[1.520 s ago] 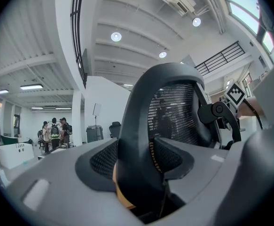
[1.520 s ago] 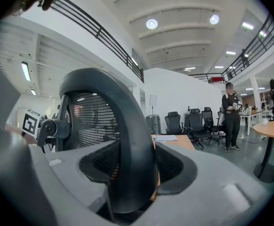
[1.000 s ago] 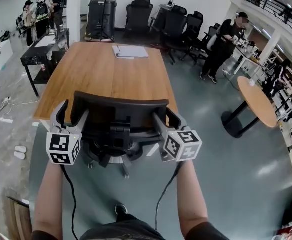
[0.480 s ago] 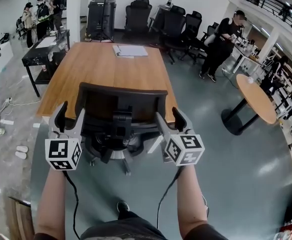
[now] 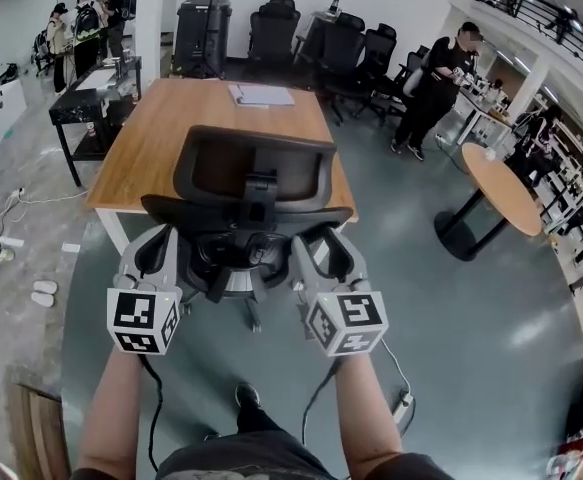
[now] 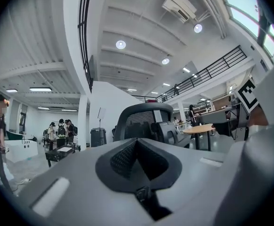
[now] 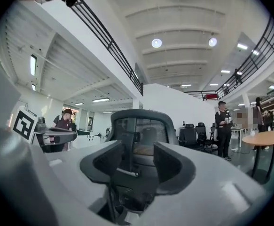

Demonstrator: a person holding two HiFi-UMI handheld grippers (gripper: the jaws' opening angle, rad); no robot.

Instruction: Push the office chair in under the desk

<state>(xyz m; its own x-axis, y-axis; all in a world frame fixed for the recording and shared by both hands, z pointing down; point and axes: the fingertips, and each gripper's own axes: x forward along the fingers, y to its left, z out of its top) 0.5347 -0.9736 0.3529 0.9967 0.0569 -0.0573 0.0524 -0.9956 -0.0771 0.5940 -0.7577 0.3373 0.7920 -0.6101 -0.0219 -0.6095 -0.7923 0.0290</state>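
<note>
The black office chair (image 5: pixel 256 173) stands at the near edge of the wooden desk (image 5: pixel 186 133), its mesh backrest facing me and overlapping that edge. Both grippers hang just behind the seat, clear of the chair. My left gripper (image 5: pixel 157 251) is to the left of the seat, jaws shut together on nothing. My right gripper (image 5: pixel 323 251) is to the right of it, jaws apart and closing with nothing between them. The left gripper view has its closed tips (image 6: pixel 137 144) low, the chair (image 6: pixel 144 119) beyond. The right gripper (image 7: pixel 137 155) frames the backrest (image 7: pixel 144 126).
A sheet of paper (image 5: pixel 263 95) lies on the desk's far end. A round wooden table (image 5: pixel 506 193) stands right, a black side table (image 5: pixel 91 103) left. Spare black chairs (image 5: pixel 341 43) line the back. A person in black (image 5: pixel 439 78) stands at back right, others (image 5: pixel 81 18) at back left.
Both grippers have come off the sides of the backrest and now sit lower, behind the seat. The left jaws have shut. The chair stands farther from me, closer to the desk.
</note>
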